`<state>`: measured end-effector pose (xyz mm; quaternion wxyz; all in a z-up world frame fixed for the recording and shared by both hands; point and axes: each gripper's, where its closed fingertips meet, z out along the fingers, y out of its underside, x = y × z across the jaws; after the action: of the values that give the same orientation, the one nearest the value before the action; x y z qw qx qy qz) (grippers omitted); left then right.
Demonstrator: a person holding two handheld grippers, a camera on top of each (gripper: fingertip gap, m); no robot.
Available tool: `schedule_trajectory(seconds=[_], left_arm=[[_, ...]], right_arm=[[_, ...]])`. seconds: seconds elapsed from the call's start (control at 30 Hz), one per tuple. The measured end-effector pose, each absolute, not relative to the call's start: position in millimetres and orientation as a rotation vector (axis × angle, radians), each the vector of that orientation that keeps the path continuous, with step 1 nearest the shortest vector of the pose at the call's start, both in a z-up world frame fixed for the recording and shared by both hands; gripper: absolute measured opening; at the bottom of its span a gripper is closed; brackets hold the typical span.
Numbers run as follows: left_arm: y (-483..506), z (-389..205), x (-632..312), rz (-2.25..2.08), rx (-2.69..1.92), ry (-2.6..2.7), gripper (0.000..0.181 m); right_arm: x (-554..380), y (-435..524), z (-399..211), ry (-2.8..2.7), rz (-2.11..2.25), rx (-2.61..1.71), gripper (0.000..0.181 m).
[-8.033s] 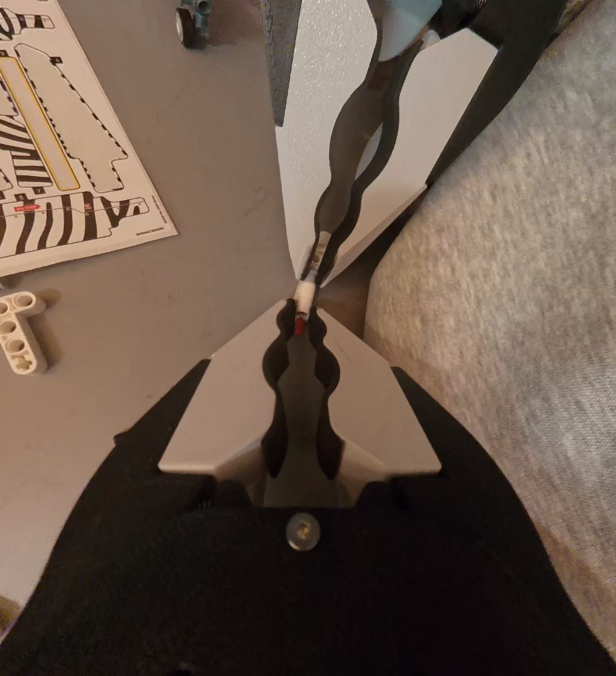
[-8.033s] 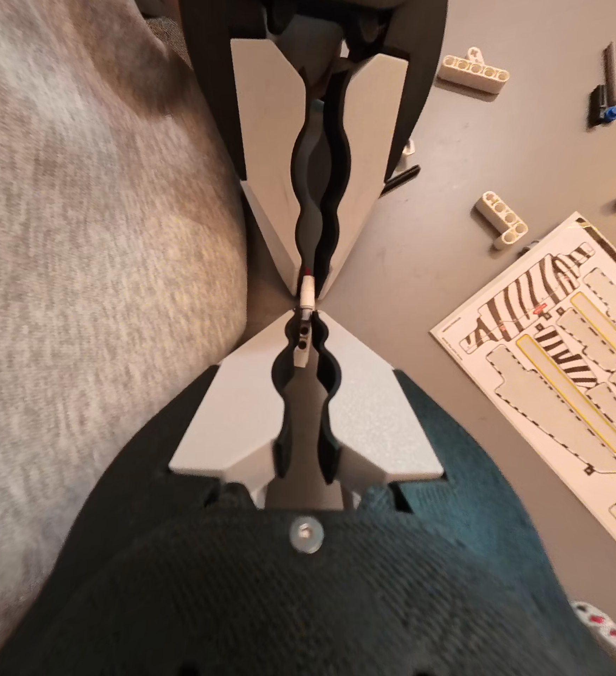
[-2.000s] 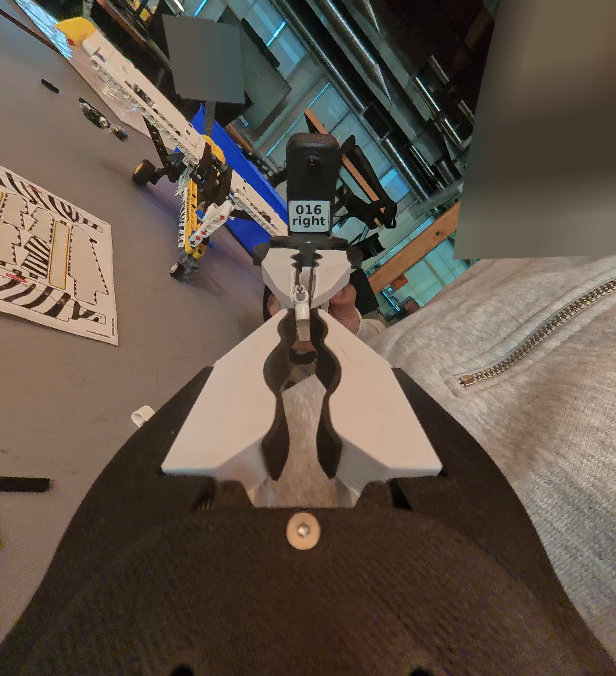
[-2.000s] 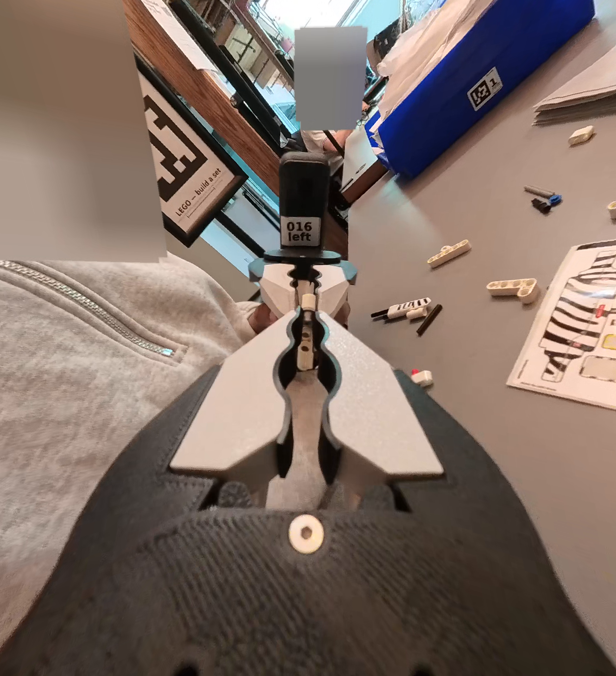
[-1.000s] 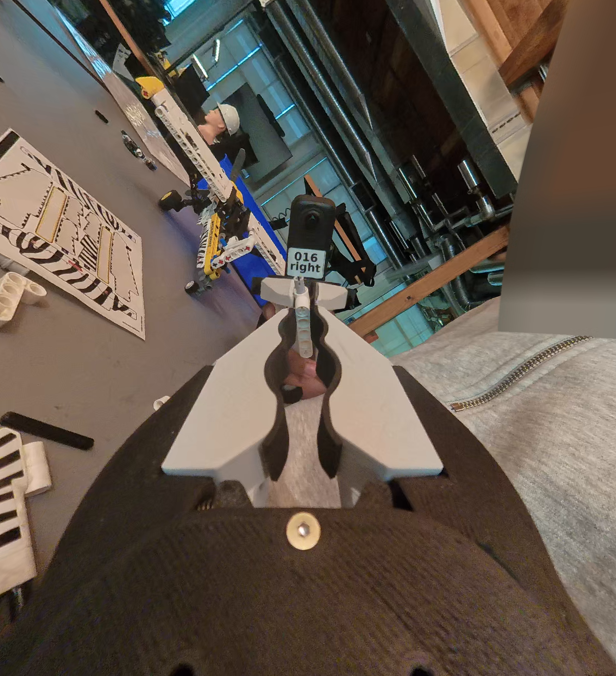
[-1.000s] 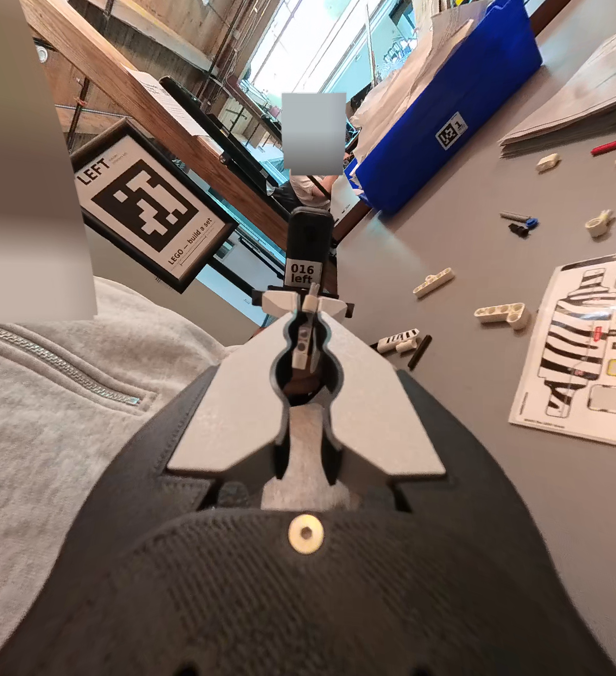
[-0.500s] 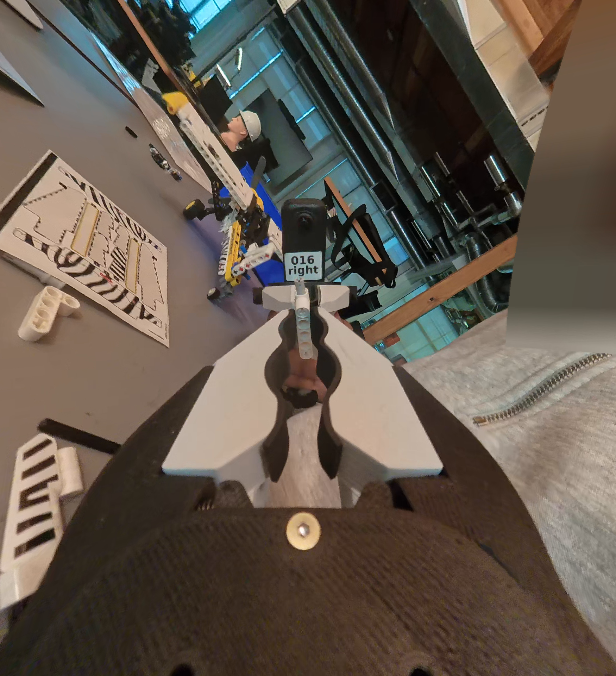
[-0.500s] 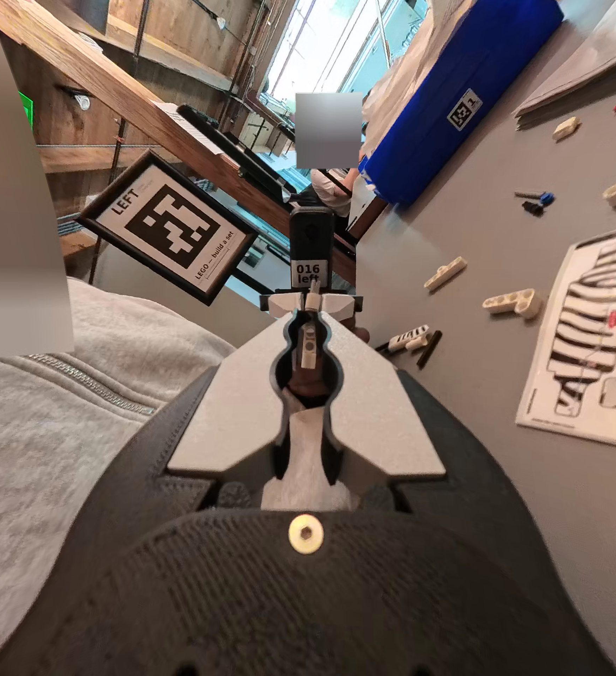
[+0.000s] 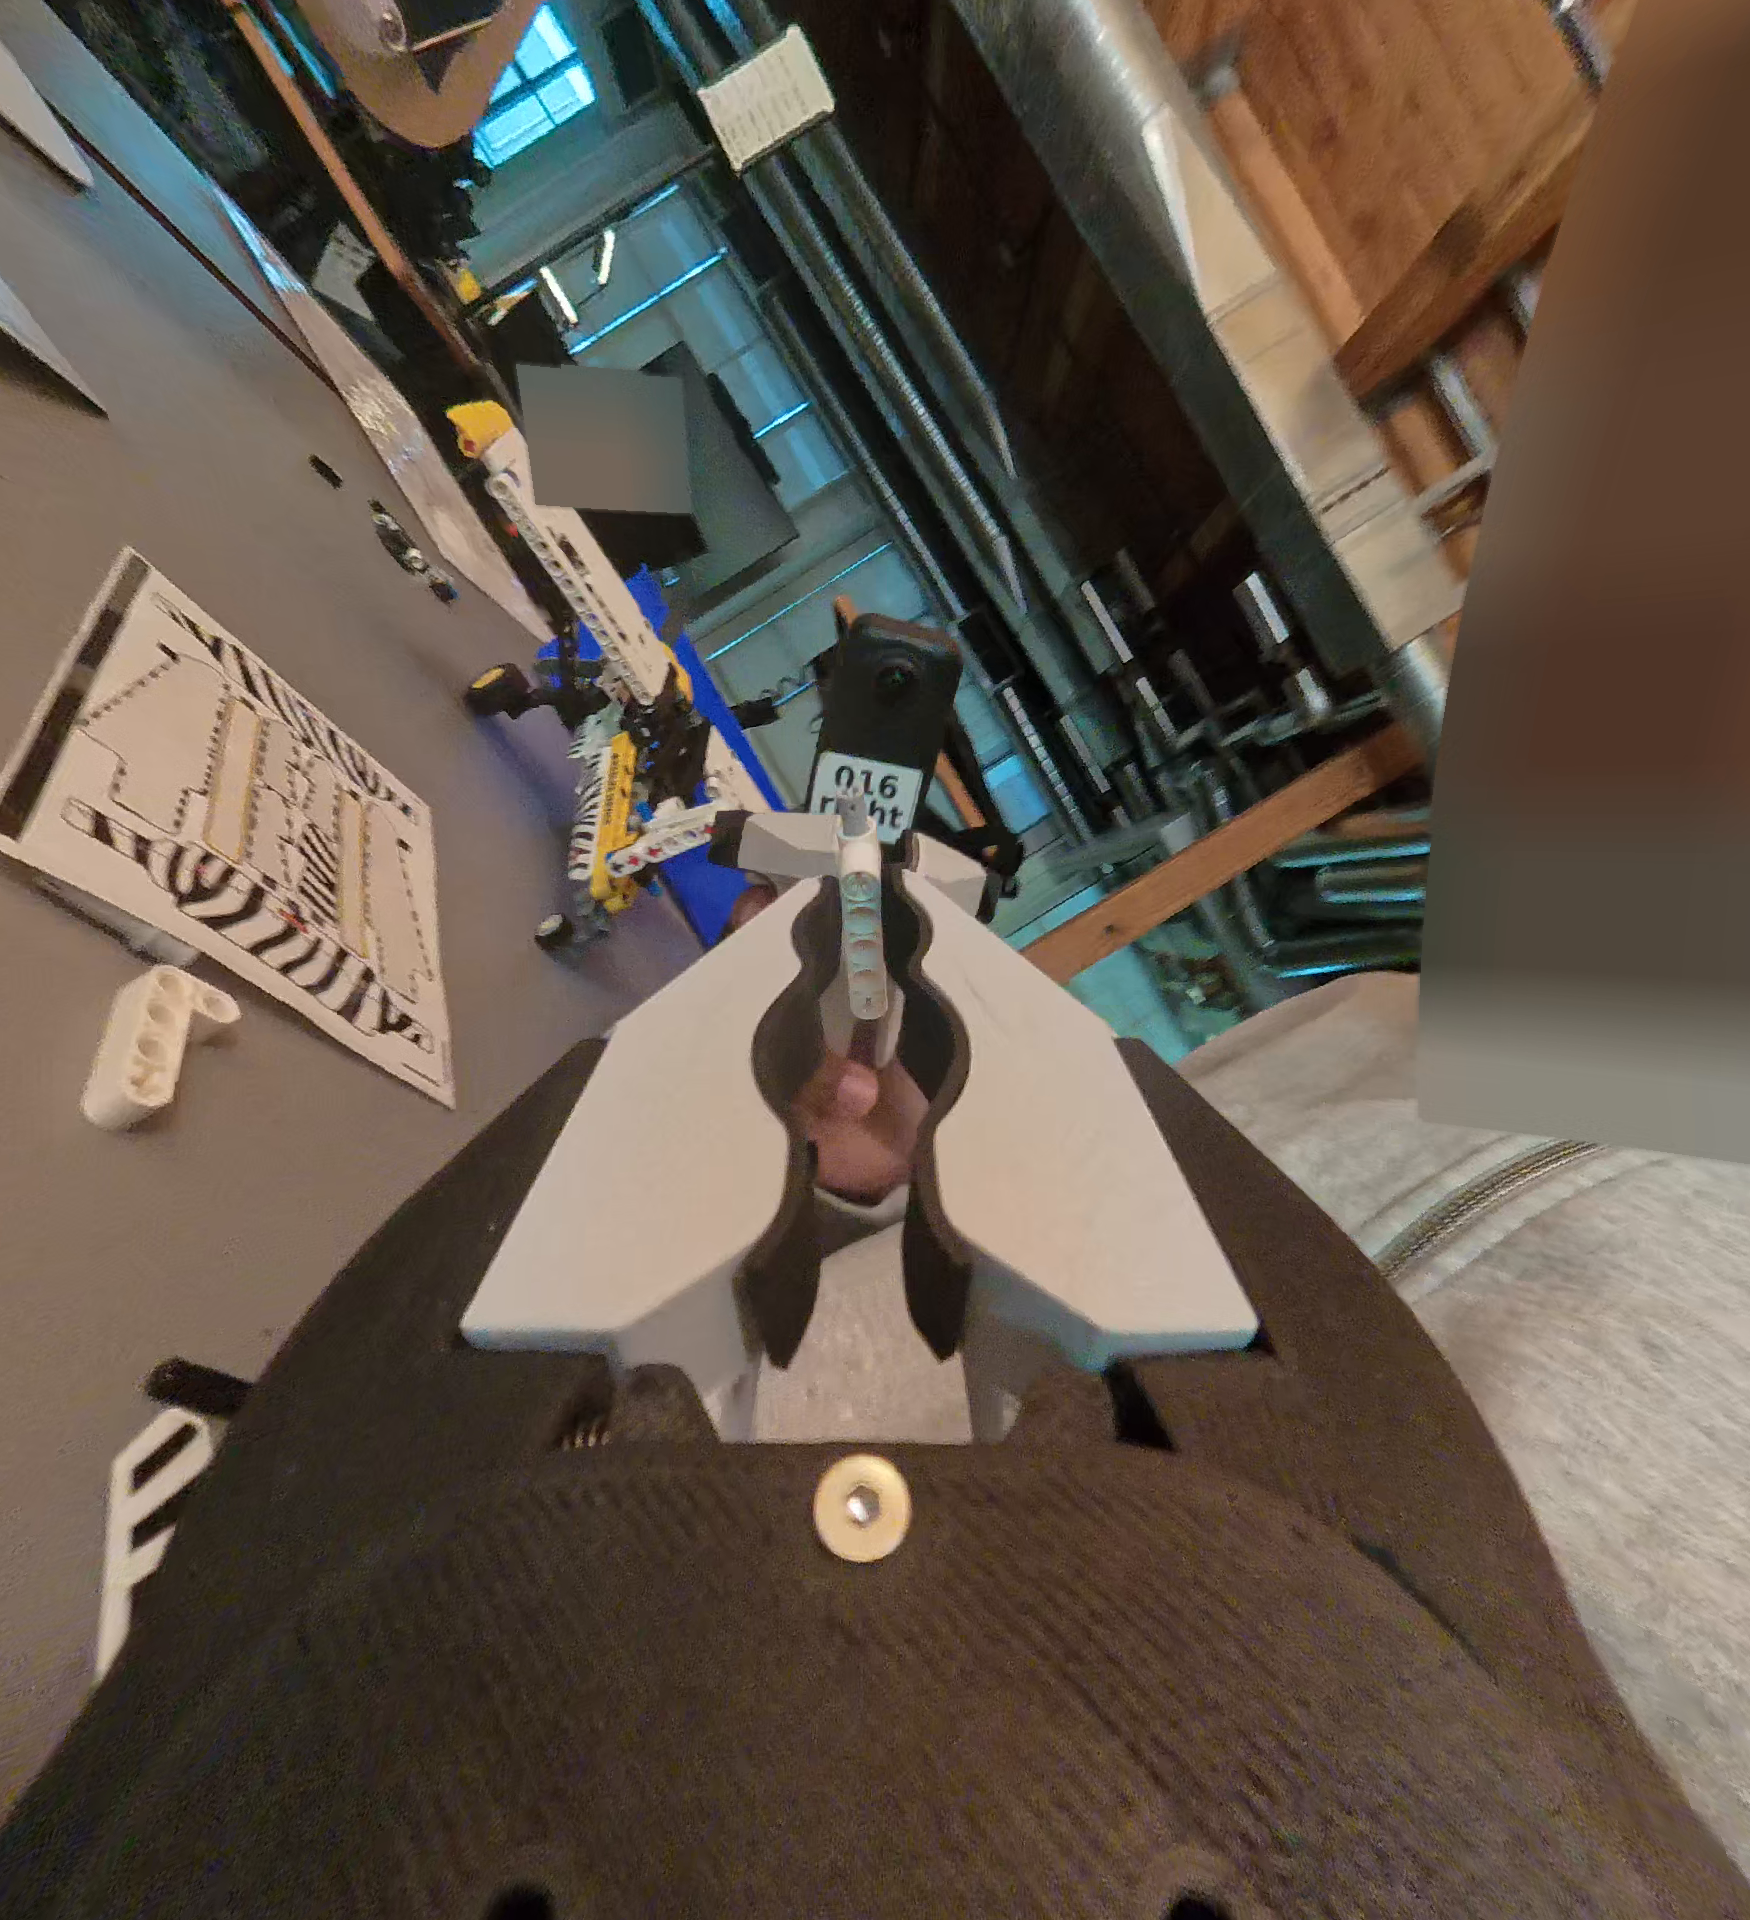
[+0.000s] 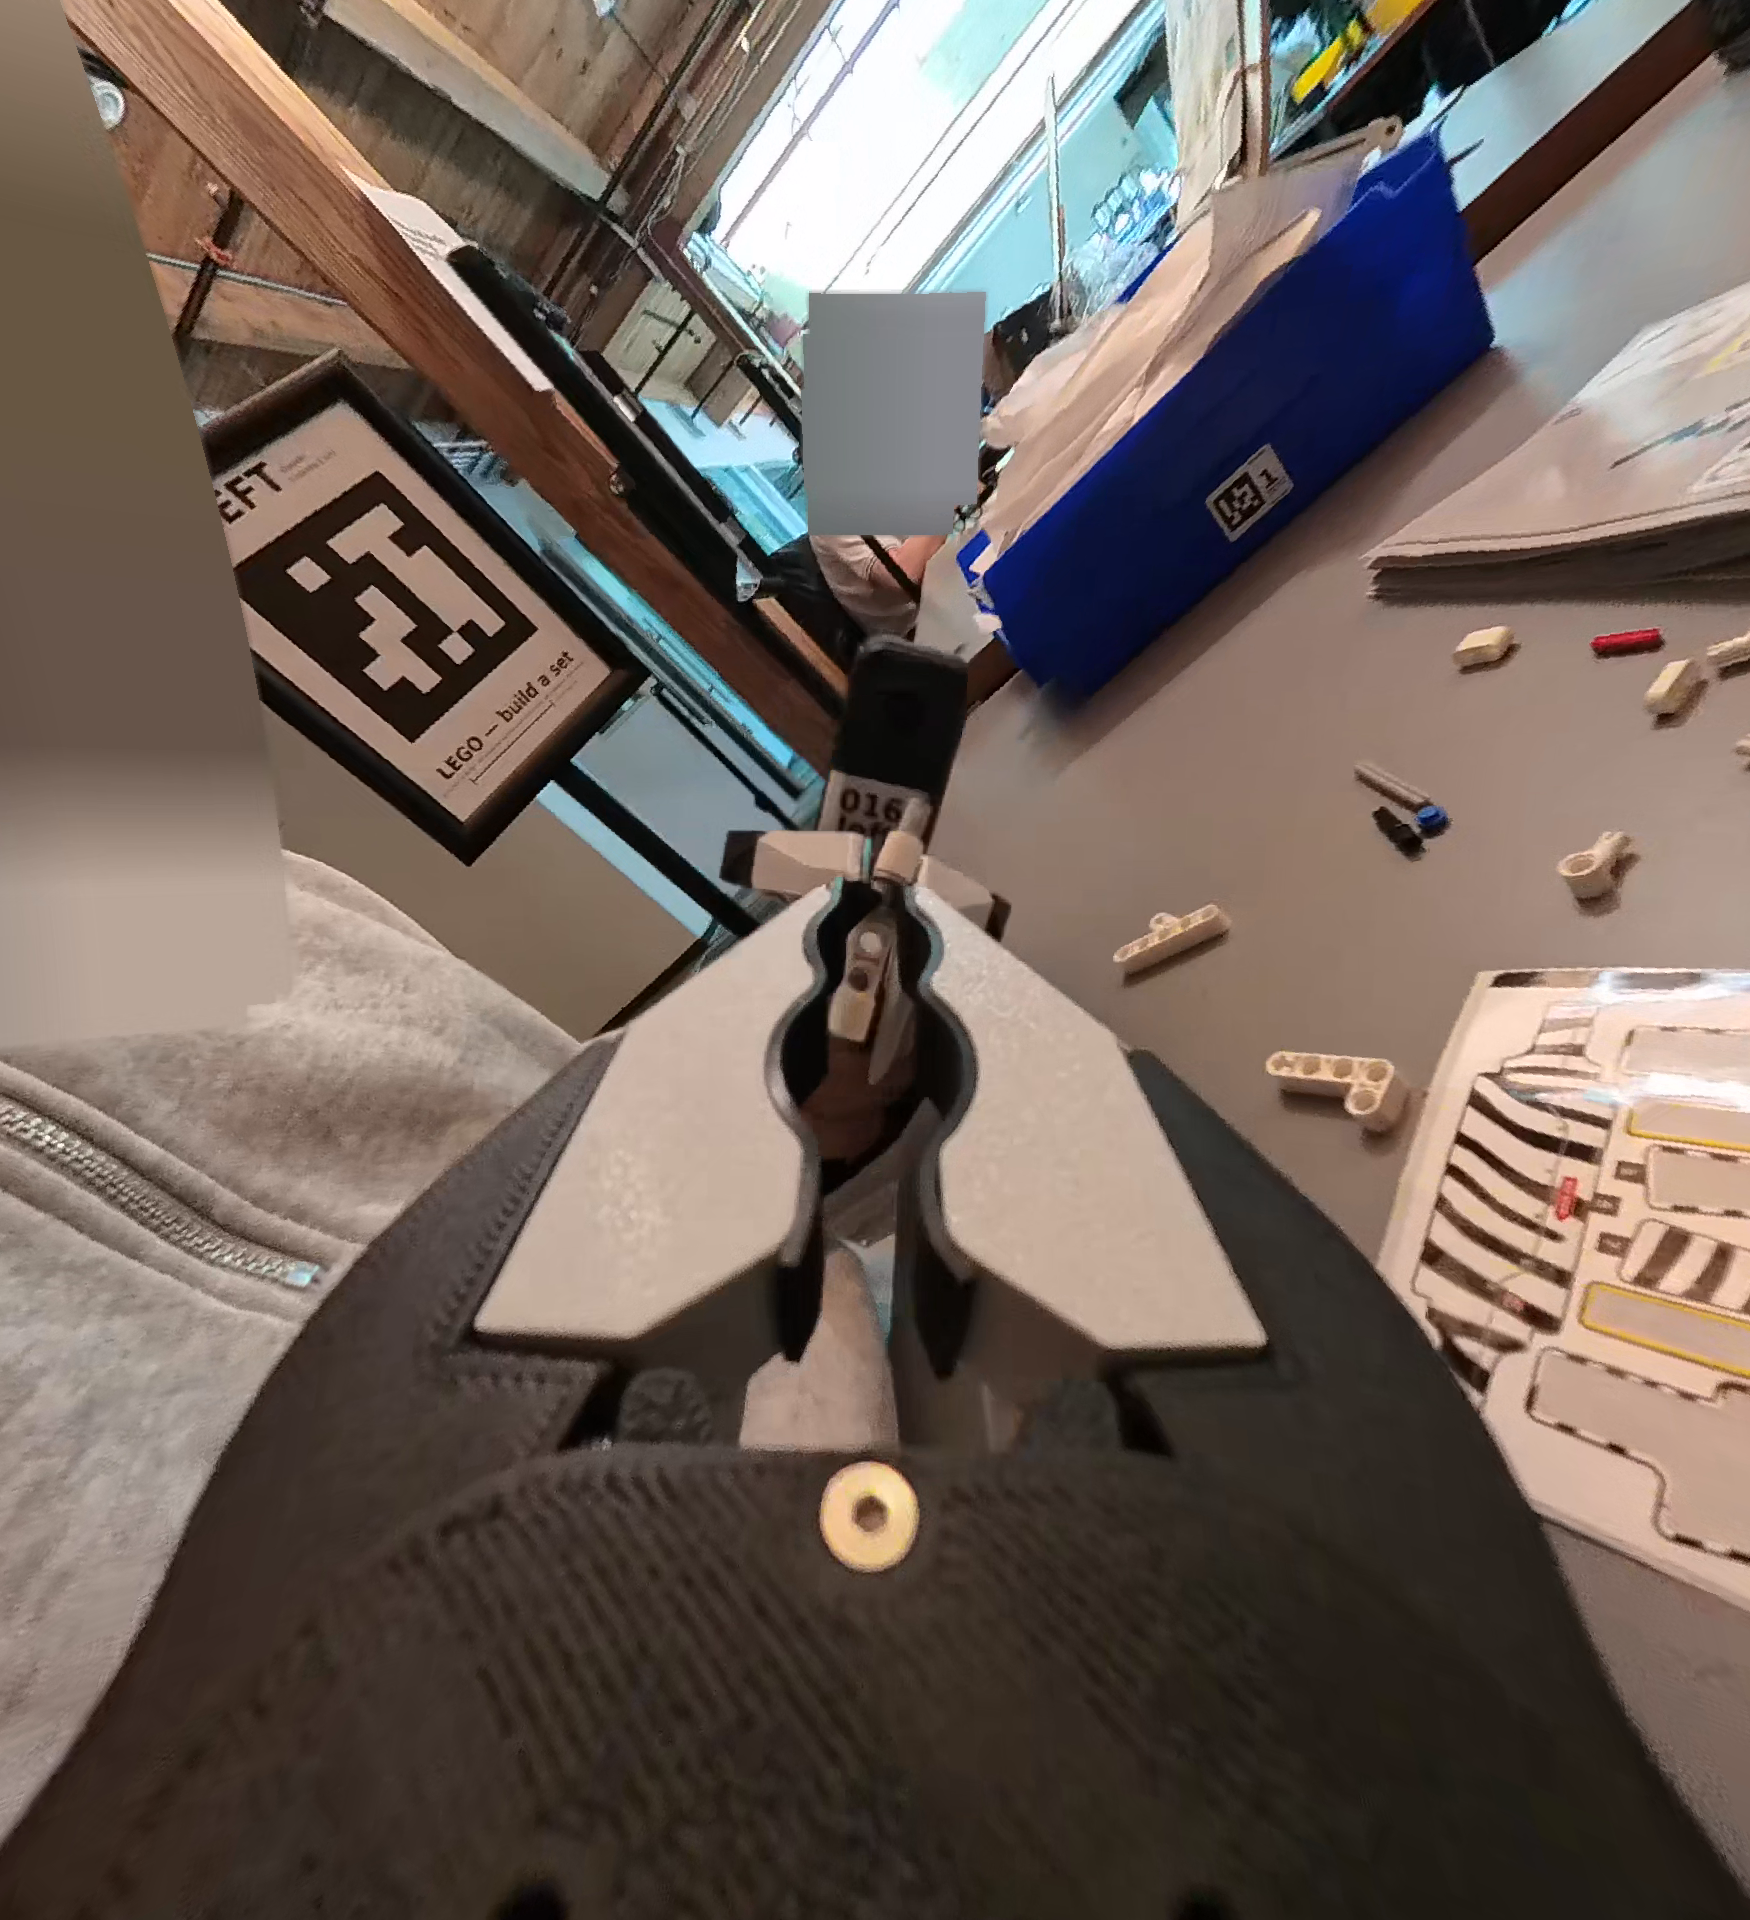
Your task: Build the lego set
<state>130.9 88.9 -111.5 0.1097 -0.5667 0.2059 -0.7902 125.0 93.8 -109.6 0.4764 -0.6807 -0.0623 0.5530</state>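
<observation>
A small white Lego assembly, a thin beam with holes point(image 9: 863, 940) joined to a white bush point(image 9: 858, 854) on a short axle, is held in the air between both grippers. My left gripper point(image 9: 855, 883) is shut on one end. My right gripper point(image 10: 876, 883) is shut on the beam point(image 10: 858, 977) at the other end. The grippers meet tip to tip: the right gripper point(image 9: 850, 844) faces the left wrist view, and the left gripper point(image 10: 850, 862) faces the right wrist view with the bush point(image 10: 897, 854) at its tips. A hand shows behind each pair of jaws.
On the grey table point(image 9: 227, 1195) lie a zebra sticker sheet point(image 9: 227, 831), a white L beam point(image 9: 149, 1044), a striped white panel point(image 9: 144, 1507) and a part-built yellow and white model point(image 9: 622, 748). A blue bin point(image 10: 1245, 468), booklets point(image 10: 1629, 488) and loose pieces point(image 10: 1172, 937) lie farther off. A grey hoodie point(image 9: 1577, 1455) is close by. The grippers are tip to tip, or close to it.
Both grippers stay shut, tip to tip on the assembly. They pointed down at the table 8 s ago; they have since tilted up and in the last second lifted a little more.
</observation>
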Motion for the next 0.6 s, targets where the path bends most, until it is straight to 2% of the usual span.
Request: schedule_trajectory(seconds=[0.3,0.53,0.6], left_arm=[[90.5,-109.2,131.5,-2.43,-1.656,0.514,0.006],[86.6,-112.1,129.7,-2.446,-1.672,0.518,0.006],[86.5,-111.8,128.2,-2.473,-1.662,0.501,0.005]], right_arm=[[127.5,92.2,-111.2,-0.177,1.203,-1.684,0.02],[122.1,91.7,-113.0,-0.222,1.175,-1.699,0.012],[121.6,89.9,-112.4,-0.231,1.19,-1.696,0.004]])
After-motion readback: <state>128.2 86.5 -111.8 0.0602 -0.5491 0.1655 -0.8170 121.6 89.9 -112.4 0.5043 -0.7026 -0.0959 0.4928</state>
